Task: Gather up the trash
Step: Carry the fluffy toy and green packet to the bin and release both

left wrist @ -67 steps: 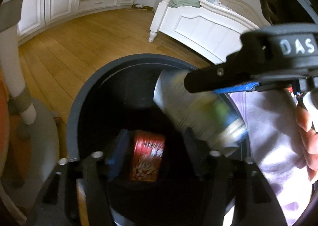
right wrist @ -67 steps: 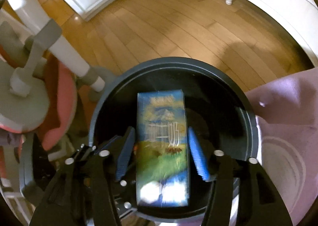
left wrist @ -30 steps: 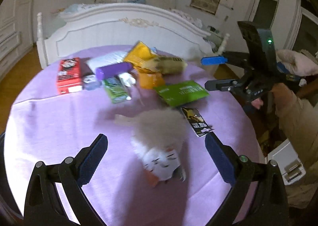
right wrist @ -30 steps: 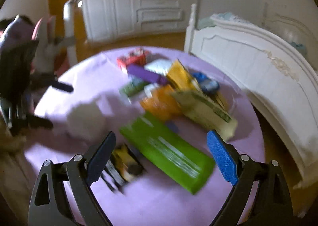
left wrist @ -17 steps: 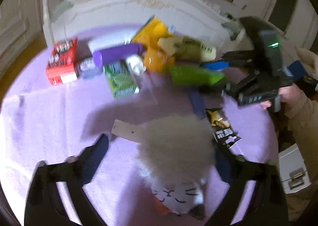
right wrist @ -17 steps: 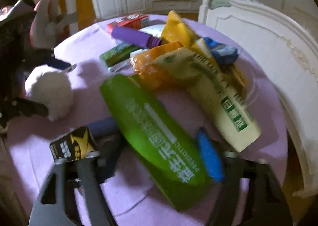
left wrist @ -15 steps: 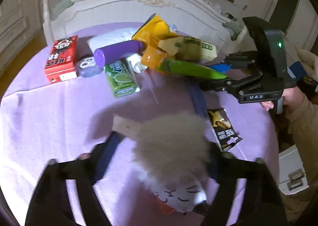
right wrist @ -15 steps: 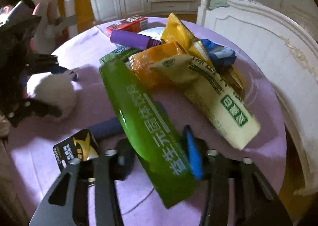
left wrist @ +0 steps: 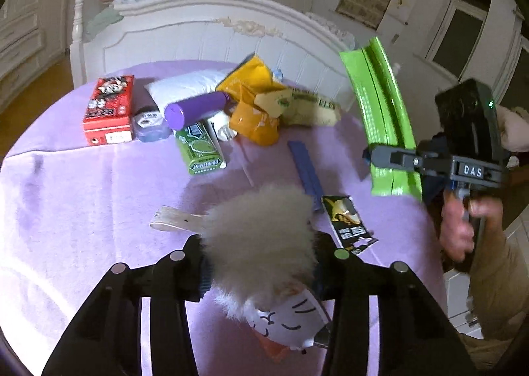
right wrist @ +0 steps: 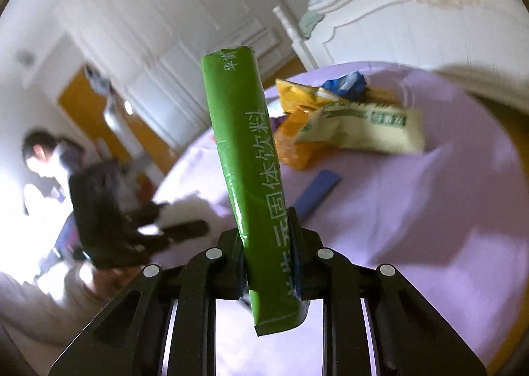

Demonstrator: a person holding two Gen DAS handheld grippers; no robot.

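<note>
Since 0.5 s ago, the green packet [right wrist: 251,184] has gone from lying on the table to standing near upright in the air, pinched in the closed right gripper [right wrist: 269,263] above the purple tablecloth [left wrist: 82,204]. Left gripper [left wrist: 261,263] fingers are pressed into both sides of the fluffy white toy [left wrist: 261,227], which rests on the cloth.

Hidden or unclear: the packet's lower end is cut off behind the right fingers; its Chinese print is only partly legible. The right wrist view is blurred on its left side.

Legible writing: "DAS" on the right gripper body; "DOUBLEMINT" on the green gum box [left wrist: 200,151].

Surroundings: red box [left wrist: 109,109], purple tube [left wrist: 196,109], orange bag [left wrist: 254,118], cream packet [right wrist: 363,131], black sachet [left wrist: 347,222], white bed frame [left wrist: 211,35] behind the table.
</note>
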